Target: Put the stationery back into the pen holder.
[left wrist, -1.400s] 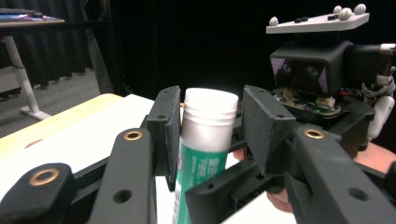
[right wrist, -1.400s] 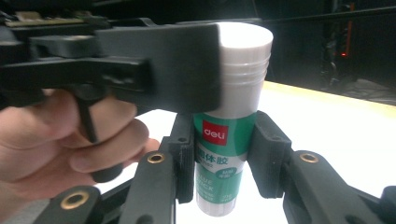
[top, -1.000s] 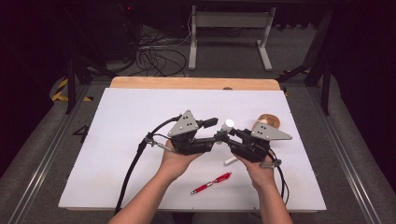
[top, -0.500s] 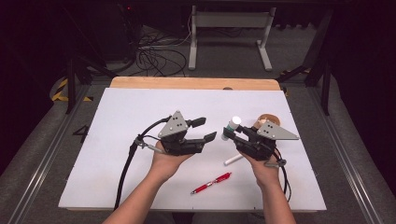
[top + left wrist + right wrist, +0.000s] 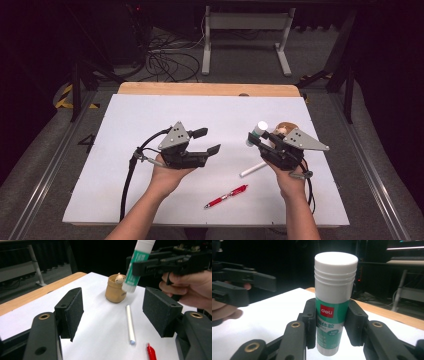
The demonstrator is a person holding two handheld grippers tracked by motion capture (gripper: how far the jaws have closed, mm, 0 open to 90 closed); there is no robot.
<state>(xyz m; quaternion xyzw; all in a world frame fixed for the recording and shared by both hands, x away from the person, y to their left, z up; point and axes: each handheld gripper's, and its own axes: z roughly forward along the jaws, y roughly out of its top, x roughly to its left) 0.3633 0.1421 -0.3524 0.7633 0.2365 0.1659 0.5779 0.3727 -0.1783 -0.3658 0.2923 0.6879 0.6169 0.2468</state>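
Drawn back leftward from the glue stick, left claw has just been opening, empty; right claw pinches it upright above the counter.

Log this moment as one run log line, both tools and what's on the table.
left tool: jaws just opened, nothing between | right tool: shut on glue stick, upright | on table: white stick, red pen, tan pot

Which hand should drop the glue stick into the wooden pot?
Right. The right gripper already clamps the glue stick, close beside the wooden pot. The left gripper has just been opening, nothing between its fingers, and sits farther away.
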